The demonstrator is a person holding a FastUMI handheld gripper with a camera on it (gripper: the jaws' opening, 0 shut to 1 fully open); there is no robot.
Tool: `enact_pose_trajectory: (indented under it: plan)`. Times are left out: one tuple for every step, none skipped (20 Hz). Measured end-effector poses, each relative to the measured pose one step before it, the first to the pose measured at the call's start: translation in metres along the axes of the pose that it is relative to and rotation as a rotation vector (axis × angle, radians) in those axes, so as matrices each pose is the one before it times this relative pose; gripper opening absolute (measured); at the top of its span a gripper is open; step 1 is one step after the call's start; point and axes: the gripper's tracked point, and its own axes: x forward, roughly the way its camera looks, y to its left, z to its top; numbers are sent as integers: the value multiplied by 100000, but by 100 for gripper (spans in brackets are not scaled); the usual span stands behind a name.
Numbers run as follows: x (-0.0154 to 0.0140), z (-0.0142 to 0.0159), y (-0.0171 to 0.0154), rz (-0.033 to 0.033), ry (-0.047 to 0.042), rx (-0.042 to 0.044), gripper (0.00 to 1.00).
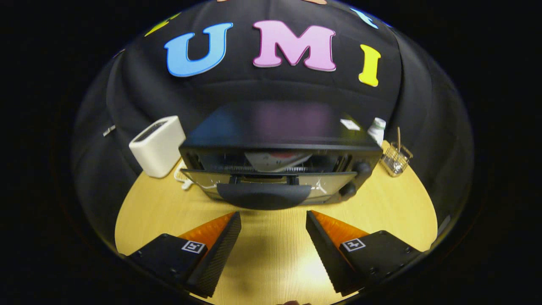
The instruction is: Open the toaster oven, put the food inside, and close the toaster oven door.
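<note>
The toaster oven is sitting at the middle of the table, just ahead of your fingers, and its door is hanging open, folded down toward you with the handle at its front edge. Inside, on the rack behind the door, something pale with a red patch is lying, likely the food on a plate; the shadow is keeping you from telling more. So you are looking at the last step: shutting the door. The gripper is hovering just short of the handle, fingers spread wide and holding nothing.

For the next move you are probably wanting to get under or against the handle and swing the door up until it is seating against the oven's face, pushing squarely so the oven is not sliding back.

The oven is dark and glossy, with two knobs stacked right of the door. Left of the oven a white toaster is standing; right of it, a white bottle and a small wire basket.
</note>
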Motion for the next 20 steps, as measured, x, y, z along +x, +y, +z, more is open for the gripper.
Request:
enact_pose_trajectory:
  plan:
    - [-1019, 1607, -100, 656, -4038, 1461, 100]
    - [-1134, 2085, 418, 179, -5613, 1238, 100]
    - [-1472, 1985, 11, -171, -5484, 987, 100]
    - [-1316, 1791, -166, 97, -5715, 1261, 100]
    - [-1181, 1530, -442, 72, -3951, 782, 100]
    - [-622, 1763, -1136, -930, -3986, 271, 100]
    - [-621, 1875, -1259, -1361, -4041, -42, 100]
    - [-518, 2077, -1790, -1169, -4136, 10, 100]
    - [-635, 1731, -1156, -1031, -4965, 231, 100]
    - [-859, 1367, -1137, -960, -4107, 112, 99]
    - [-862, 1366, -836, -530, -4050, 153, 99]
    - [-964, 1371, -973, -964, -3446, 103, 99]
    - [-861, 1110, -966, -928, -2918, -727, 99]
    - [-809, 919, -1025, -1036, -2080, -1111, 99]
    - [-845, 652, -885, -717, -1696, -930, 99]
    - [-972, 319, -845, -654, -883, -619, 99]
    - [-1128, -34, -842, -685, -1, -397, 99]
    - [-1133, -30, -684, -600, 10, -1151, 99]
    - [-1060, 74, -881, -722, -890, -2182, 99]
    - [-985, 225, -1175, -1541, -902, -2550, 99]
